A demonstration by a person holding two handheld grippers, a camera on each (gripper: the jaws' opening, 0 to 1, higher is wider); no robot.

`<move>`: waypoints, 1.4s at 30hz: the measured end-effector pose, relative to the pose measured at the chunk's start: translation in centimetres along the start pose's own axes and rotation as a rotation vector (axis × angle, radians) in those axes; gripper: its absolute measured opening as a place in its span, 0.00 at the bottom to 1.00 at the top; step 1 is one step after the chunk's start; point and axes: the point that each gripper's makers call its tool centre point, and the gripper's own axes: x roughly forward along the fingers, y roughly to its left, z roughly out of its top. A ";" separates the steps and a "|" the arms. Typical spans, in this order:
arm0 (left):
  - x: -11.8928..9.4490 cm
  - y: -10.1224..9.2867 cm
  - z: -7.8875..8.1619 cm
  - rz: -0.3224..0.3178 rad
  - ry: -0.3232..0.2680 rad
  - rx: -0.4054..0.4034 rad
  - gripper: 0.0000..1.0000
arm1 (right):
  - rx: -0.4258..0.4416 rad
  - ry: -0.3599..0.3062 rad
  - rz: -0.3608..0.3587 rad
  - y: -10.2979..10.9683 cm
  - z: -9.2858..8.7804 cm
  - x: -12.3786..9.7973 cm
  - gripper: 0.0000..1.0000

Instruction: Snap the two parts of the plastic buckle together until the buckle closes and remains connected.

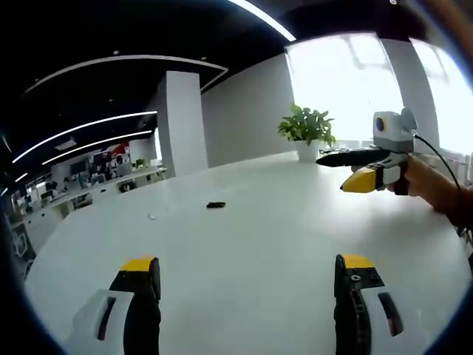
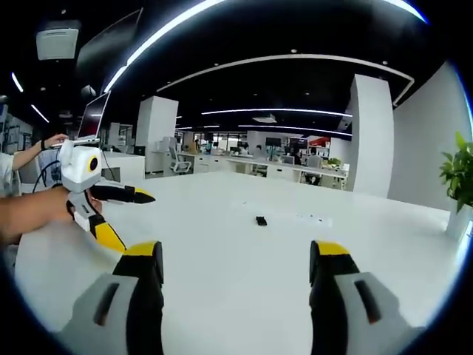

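A small black buckle part point(image 1: 215, 205) lies flat on the white table point(image 1: 266, 229), far ahead of my left gripper point(image 1: 247, 277), whose yellow-tipped jaws stand wide apart with nothing between them. A tiny pale piece point(image 1: 151, 217) lies to its left; too small to tell what it is. In the right gripper view the same black part point(image 2: 261, 220) lies ahead of my right gripper point(image 2: 236, 262), also open and holding nothing. Small pale bits point(image 2: 310, 217) lie just right of it. Each gripper shows in the other's view, held above the table: right gripper point(image 1: 330, 174), left gripper point(image 2: 138, 222).
A potted plant point(image 1: 307, 129) stands at the table's far edge by a bright window, also seen as plant leaves point(image 2: 462, 177). A person's hand point(image 1: 436, 185) holds the right gripper. White pillars and office desks point(image 2: 281, 168) lie beyond the table.
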 end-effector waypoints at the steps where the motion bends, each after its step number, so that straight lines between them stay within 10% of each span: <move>1: -0.1 0.0 0.0 0.000 0.002 -0.002 1.00 | 0.001 0.000 -0.001 0.0 0.0 0.0 0.82; 42: -0.5 -0.3 -0.4 0.004 0.012 -0.026 1.00 | -0.045 0.018 -0.021 0.0 -1.5 -3.7 0.83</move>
